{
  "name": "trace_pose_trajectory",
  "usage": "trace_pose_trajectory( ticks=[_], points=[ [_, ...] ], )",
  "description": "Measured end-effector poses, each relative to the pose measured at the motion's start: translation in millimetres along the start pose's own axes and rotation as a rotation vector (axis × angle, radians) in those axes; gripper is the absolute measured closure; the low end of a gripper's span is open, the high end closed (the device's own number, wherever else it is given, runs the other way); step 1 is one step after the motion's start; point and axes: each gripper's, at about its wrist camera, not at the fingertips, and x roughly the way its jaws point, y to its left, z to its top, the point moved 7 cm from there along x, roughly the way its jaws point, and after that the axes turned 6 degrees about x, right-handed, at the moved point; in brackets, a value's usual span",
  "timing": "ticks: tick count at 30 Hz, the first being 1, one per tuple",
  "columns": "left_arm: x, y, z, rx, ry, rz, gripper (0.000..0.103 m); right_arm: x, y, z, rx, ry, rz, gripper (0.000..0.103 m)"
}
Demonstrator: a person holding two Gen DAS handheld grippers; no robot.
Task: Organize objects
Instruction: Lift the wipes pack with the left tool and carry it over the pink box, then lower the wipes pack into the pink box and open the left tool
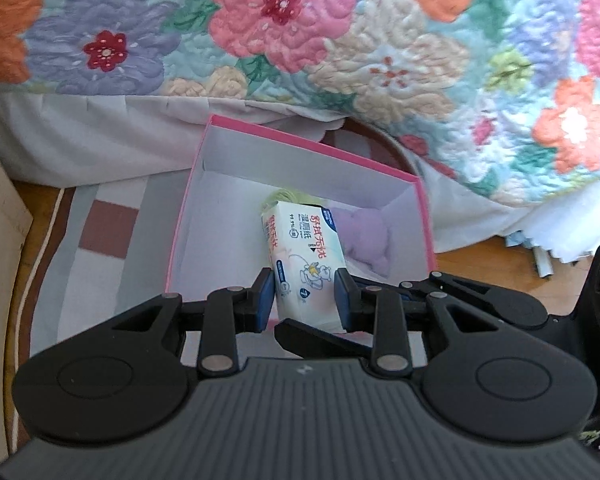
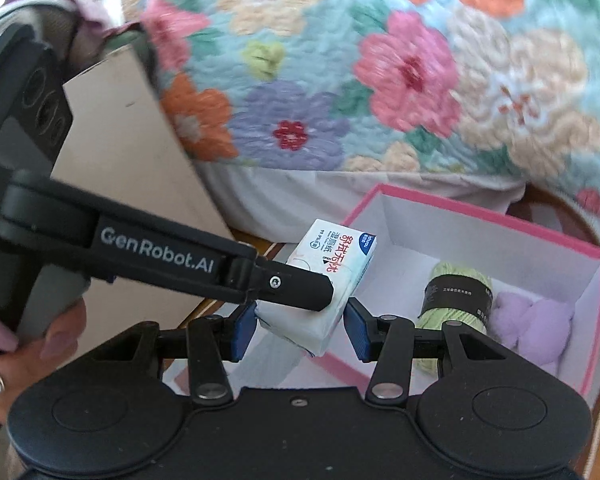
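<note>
A white wet-wipe pack (image 1: 306, 248) with red lettering hangs over the near edge of a pink-rimmed white box (image 1: 300, 160). My left gripper (image 1: 305, 300) is shut on it, blue pads pressing its two narrow sides. In the right wrist view the pack (image 2: 336, 252) sits tilted between the pads of my right gripper (image 2: 300, 330), which touch its sides. The left gripper's black finger (image 2: 292, 284) lies across its face. The box (image 2: 480, 216) holds a green yarn skein (image 2: 456, 296) and a lilac fluffy toy (image 2: 540, 320).
A floral quilt (image 1: 284, 8) hangs over the bed behind the box. A beige panel (image 2: 132, 152) stands at the left. Under the box lies a striped rug (image 1: 100, 232) on wooden floor (image 1: 500, 256). A person's hand (image 2: 40, 344) holds the left gripper's handle.
</note>
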Motion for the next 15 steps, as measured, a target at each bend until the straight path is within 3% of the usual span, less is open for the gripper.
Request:
trace_pose_trajectory(
  ticks=[9,15],
  points=[
    [69,21,15,-0.04,0.143,0.104,0.073,61,-50,-2,0.123,0.101,0.038,0.05],
    [98,29,11,-0.021,0.185,0.114,0.073,85,-69,-11,0.154,0.143,0.031,0.05]
  ],
)
